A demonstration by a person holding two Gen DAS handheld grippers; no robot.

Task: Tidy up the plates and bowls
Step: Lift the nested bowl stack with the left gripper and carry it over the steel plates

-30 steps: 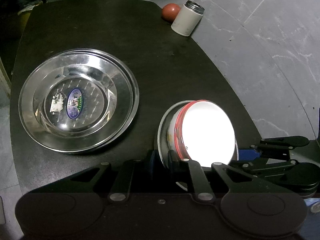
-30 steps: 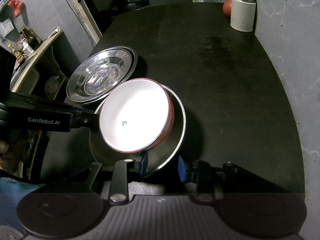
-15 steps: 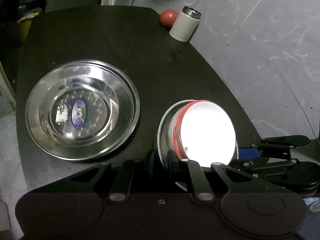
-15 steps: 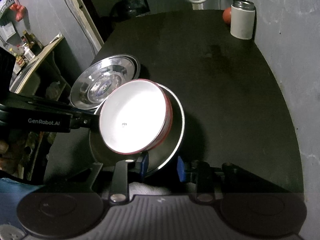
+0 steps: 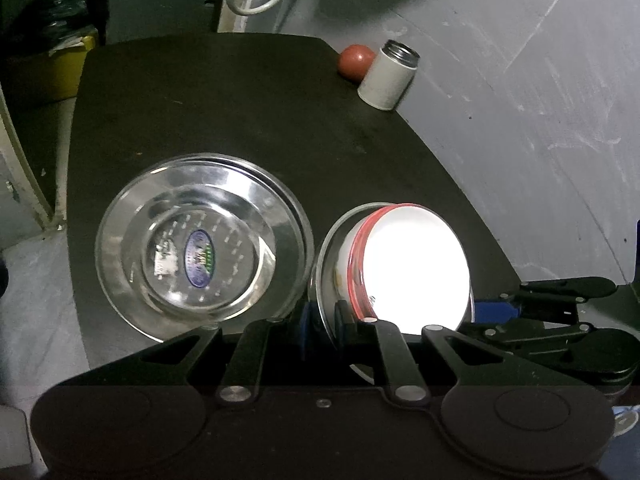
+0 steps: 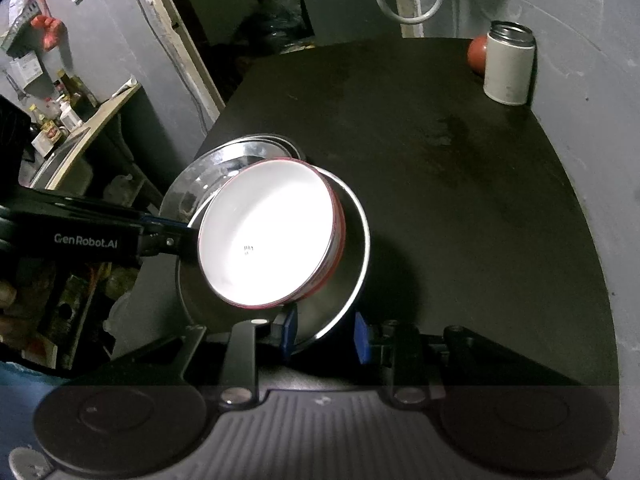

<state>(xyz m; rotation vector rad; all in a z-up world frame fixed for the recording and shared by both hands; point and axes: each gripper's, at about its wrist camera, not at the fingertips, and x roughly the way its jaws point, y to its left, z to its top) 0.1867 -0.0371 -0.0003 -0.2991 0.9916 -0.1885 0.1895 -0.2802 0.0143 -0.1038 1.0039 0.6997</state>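
Gripping: left gripper (image 5: 320,322) clamps round steel bowl (image 6: 344,280) holding red-rimmed white enamel bowl (image 6: 266,236), lifted.
Right gripper (image 6: 325,330): jaws apart, straddling its rim.
Nearby: stacked steel plates (image 5: 200,244).

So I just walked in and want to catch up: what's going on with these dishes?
A person is tidying dishes on a dark table with handheld tongs. The left tongs pinch the rim of a steel bowl that has a red-and-white bowl tilted inside it. The right tongs are open around that bowl's near rim. Stacked steel plates sit just beside it. A white canister and a red ball sit at the far edge.
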